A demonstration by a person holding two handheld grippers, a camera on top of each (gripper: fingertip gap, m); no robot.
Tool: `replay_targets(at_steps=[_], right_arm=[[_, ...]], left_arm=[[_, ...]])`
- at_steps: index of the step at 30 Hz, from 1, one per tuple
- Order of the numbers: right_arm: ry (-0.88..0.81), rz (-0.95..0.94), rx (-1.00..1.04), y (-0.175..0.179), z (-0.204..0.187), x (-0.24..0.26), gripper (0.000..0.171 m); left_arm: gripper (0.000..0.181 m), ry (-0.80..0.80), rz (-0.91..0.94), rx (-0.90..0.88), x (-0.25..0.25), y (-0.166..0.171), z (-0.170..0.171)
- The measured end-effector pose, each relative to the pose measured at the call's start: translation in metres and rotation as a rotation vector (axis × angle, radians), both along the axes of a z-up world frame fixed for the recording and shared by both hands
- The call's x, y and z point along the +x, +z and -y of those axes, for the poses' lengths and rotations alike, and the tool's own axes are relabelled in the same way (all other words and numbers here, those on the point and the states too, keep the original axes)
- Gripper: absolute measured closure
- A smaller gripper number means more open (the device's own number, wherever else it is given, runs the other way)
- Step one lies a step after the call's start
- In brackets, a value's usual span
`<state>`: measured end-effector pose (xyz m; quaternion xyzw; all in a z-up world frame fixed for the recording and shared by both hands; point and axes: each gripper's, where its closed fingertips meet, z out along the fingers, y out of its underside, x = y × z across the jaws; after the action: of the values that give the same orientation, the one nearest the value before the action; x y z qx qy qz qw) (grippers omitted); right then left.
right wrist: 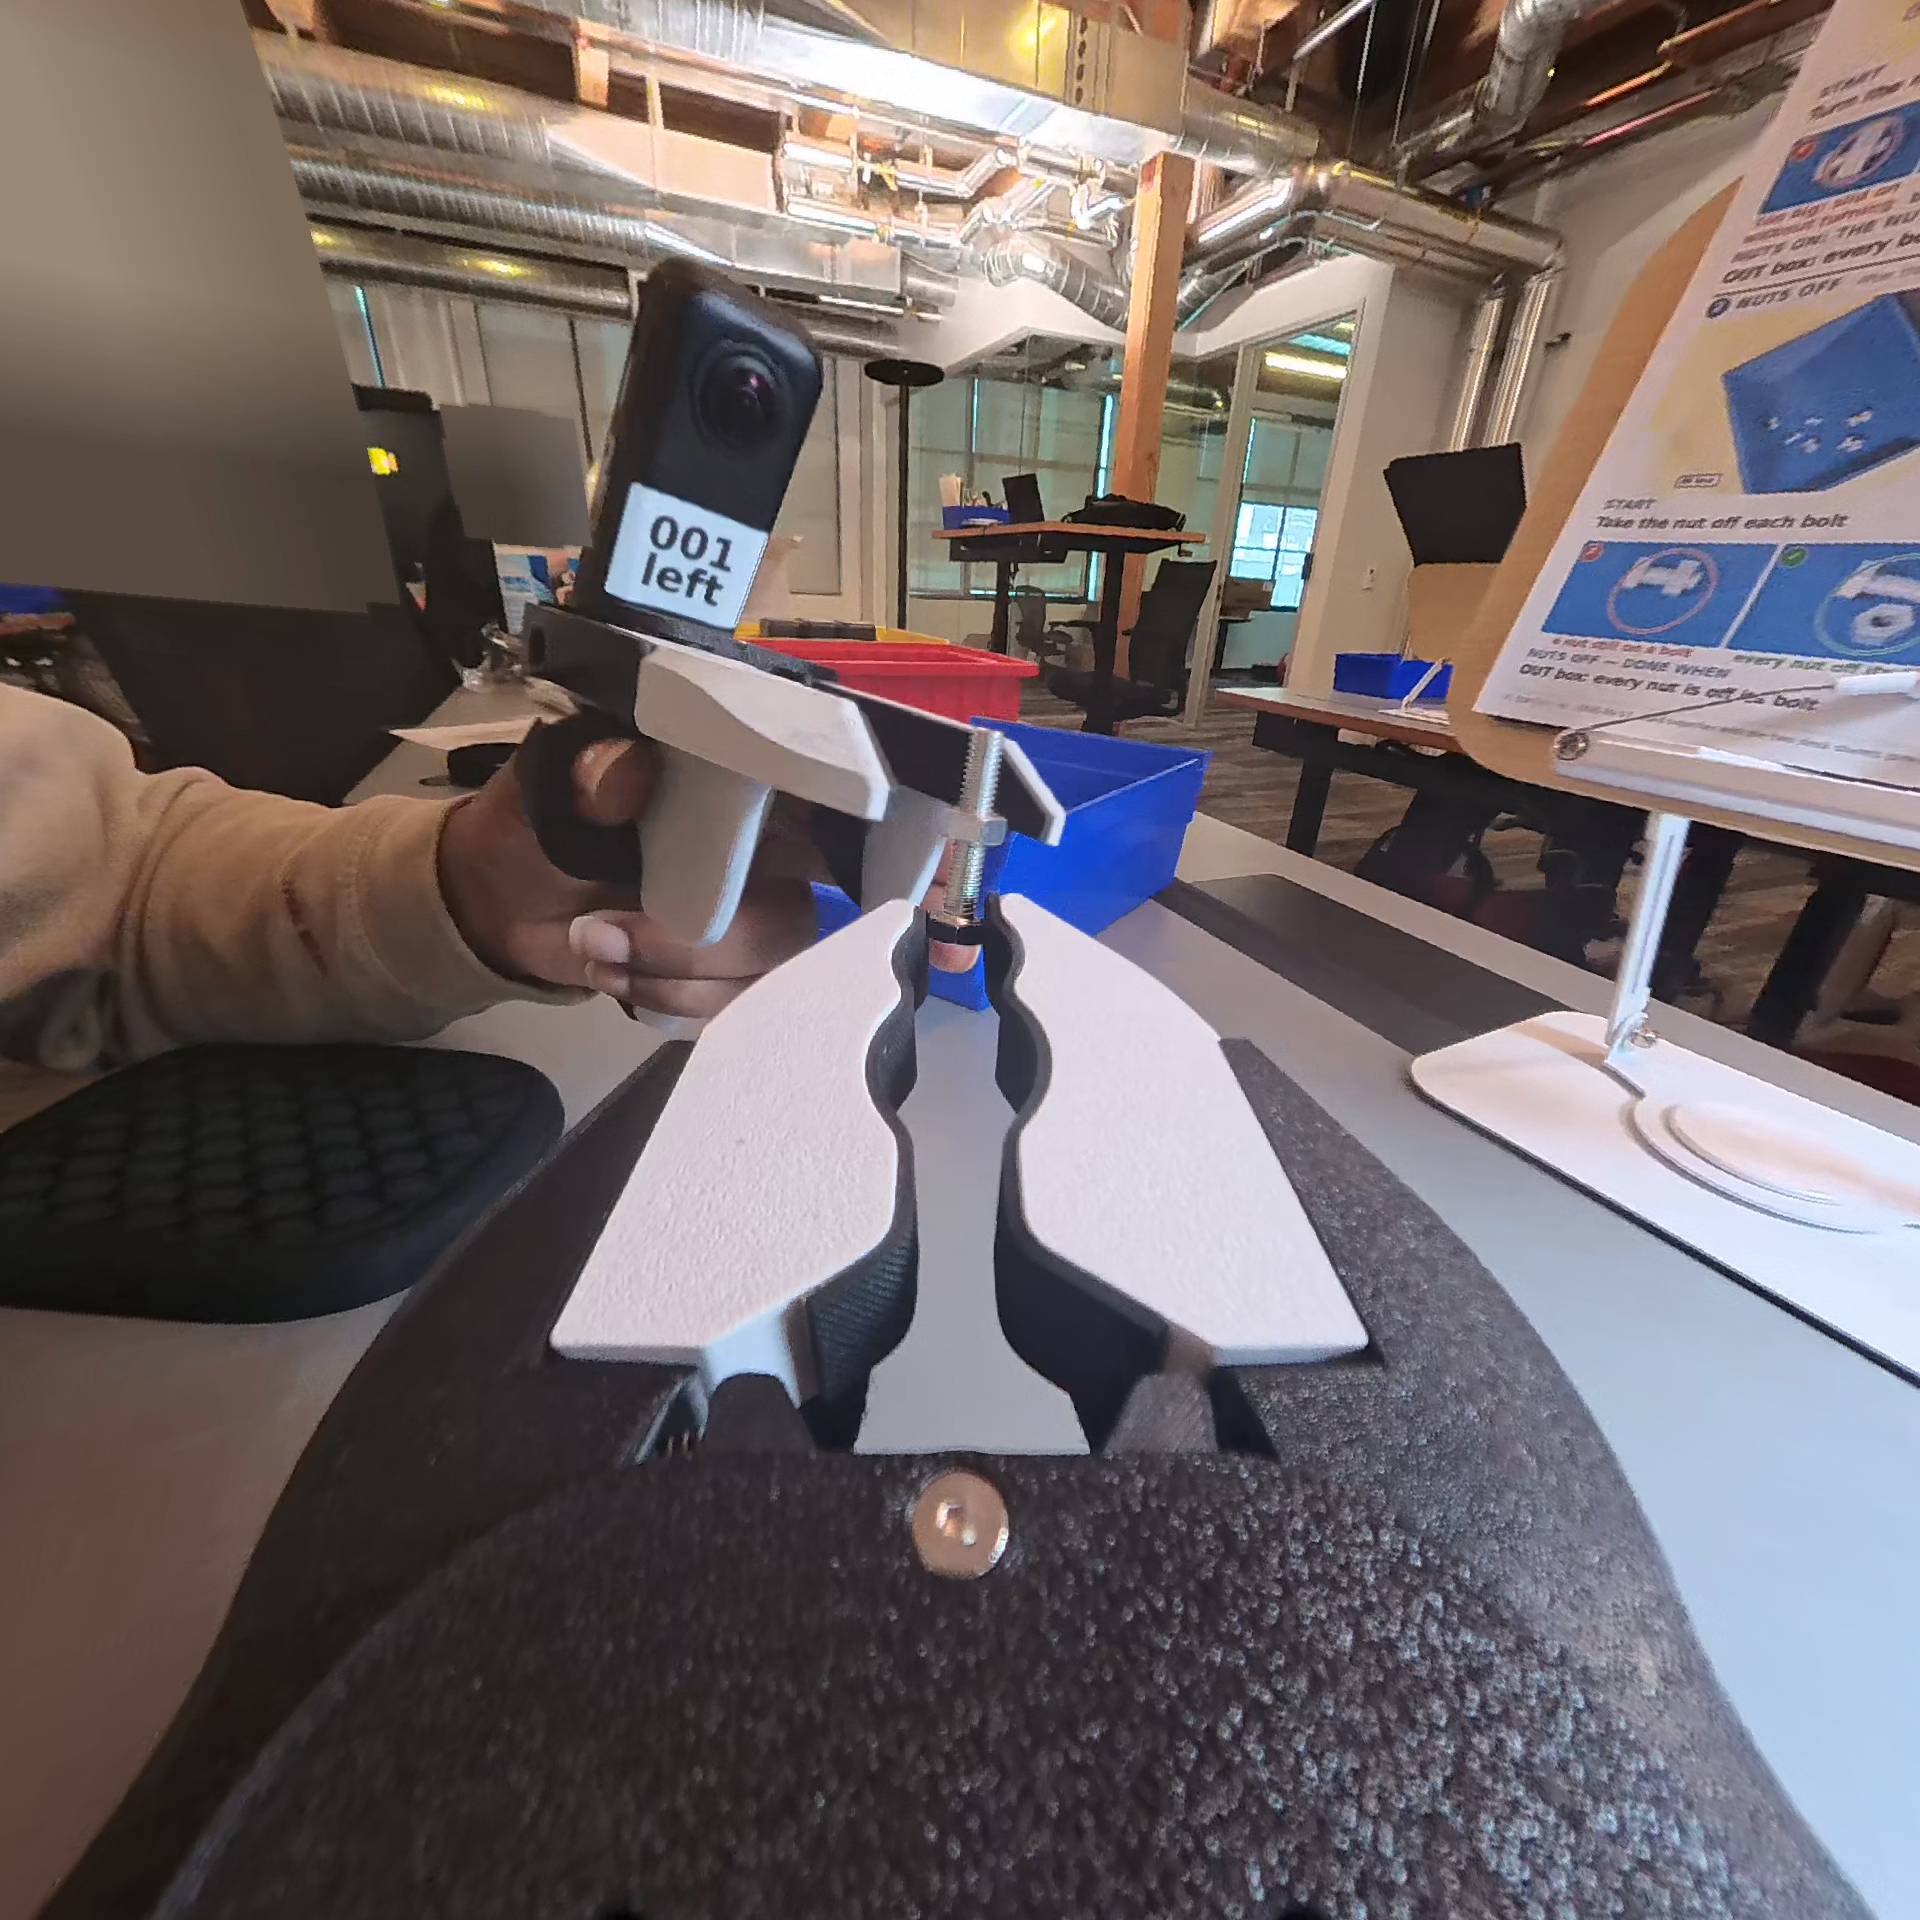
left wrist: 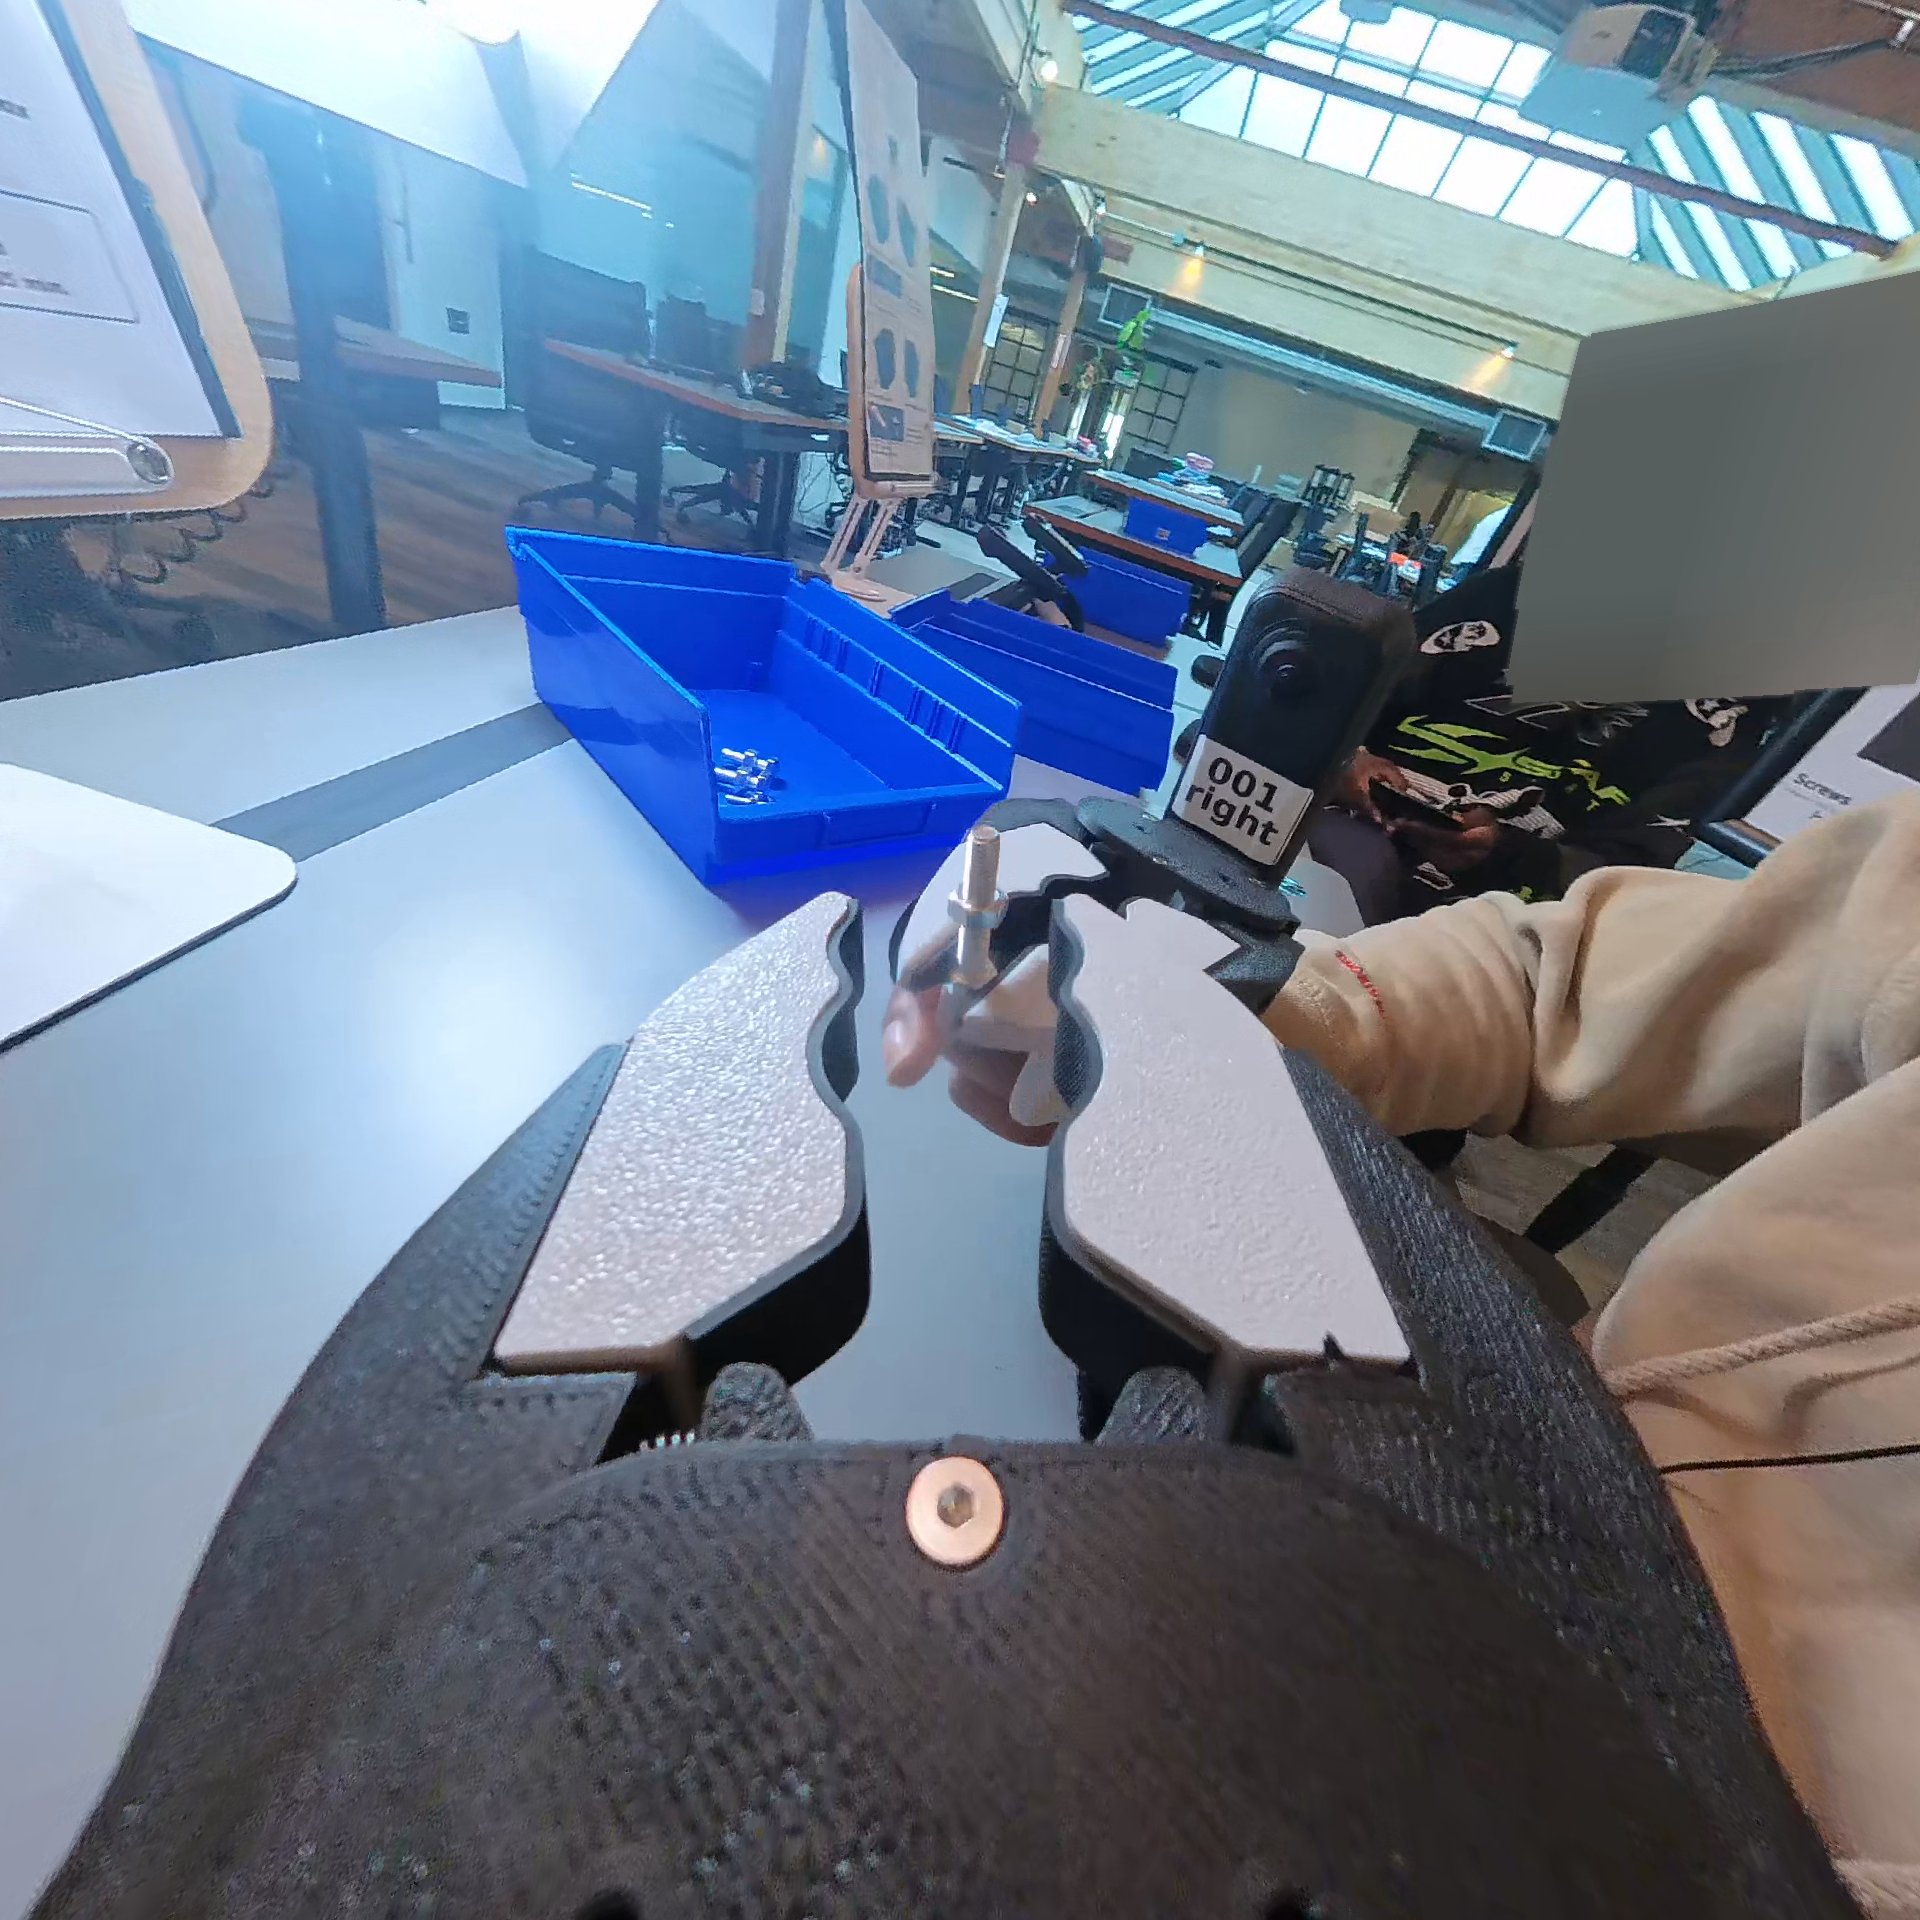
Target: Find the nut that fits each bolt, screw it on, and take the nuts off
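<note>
Two claws meet over the grey tabletop (left wrist: 436, 935). The right claw (right wrist: 958, 920) is clenched on the lower end of a bolt (right wrist: 975, 831), which stands upright between its tips, the threaded shank rising clear above them. A hex nut (right wrist: 977, 828) sits partway up that shank. The left claw (left wrist: 956, 956) is released, its white fingers (left wrist: 717, 1122) spread wide with a clear gap, and the bolt (left wrist: 971, 914) stands just ahead of its tips, untouched. Beyond the bolt lies a blue bin (left wrist: 769, 717) on the tabletop, with a few small metal pieces (left wrist: 743, 777) gathered near its front wall. A second blue bin (left wrist: 1049, 665) lies just behind it. At the right edge stands a white sign stand (right wrist: 1652, 1101).
</note>
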<state>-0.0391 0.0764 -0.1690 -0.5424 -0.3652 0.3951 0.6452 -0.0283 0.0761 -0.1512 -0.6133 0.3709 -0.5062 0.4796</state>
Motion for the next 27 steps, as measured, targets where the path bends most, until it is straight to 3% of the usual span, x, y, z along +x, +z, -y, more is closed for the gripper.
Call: replay_targets(at_steps=[5,13,15,16,18,24,27], right_arm=[[-0.005,-0.033,0.003,0.007,-0.001,0.007,0.161],[-0.003,-0.001,-0.006,0.001,-0.002,0.002,0.161],[0.003,0.0,-0.001,0.001,0.0,0.0,0.161],[0.005,-0.006,0.001,0.003,0.0,0.002,0.161],[-0.005,-0.019,0.0,0.006,-0.002,0.005,0.161],[0.005,0.008,-0.011,-0.001,-0.001,-0.001,0.161],[-0.001,-0.001,-0.009,0.001,-0.002,0.0,0.161]], left_arm=[[0.173,0.097,-0.031,-0.009,-0.011,-0.005,-0.019],[0.148,0.007,-0.007,-0.002,-0.001,-0.002,-0.003],[0.152,0.033,-0.02,0.001,-0.002,-0.005,-0.007],[0.165,0.062,-0.028,-0.015,-0.005,-0.007,-0.012],[0.172,0.103,-0.034,-0.034,-0.012,-0.01,-0.023],[0.148,0.007,-0.01,0.014,0.001,-0.003,-0.001],[0.157,0.036,-0.027,0.007,-0.003,-0.005,-0.007]])
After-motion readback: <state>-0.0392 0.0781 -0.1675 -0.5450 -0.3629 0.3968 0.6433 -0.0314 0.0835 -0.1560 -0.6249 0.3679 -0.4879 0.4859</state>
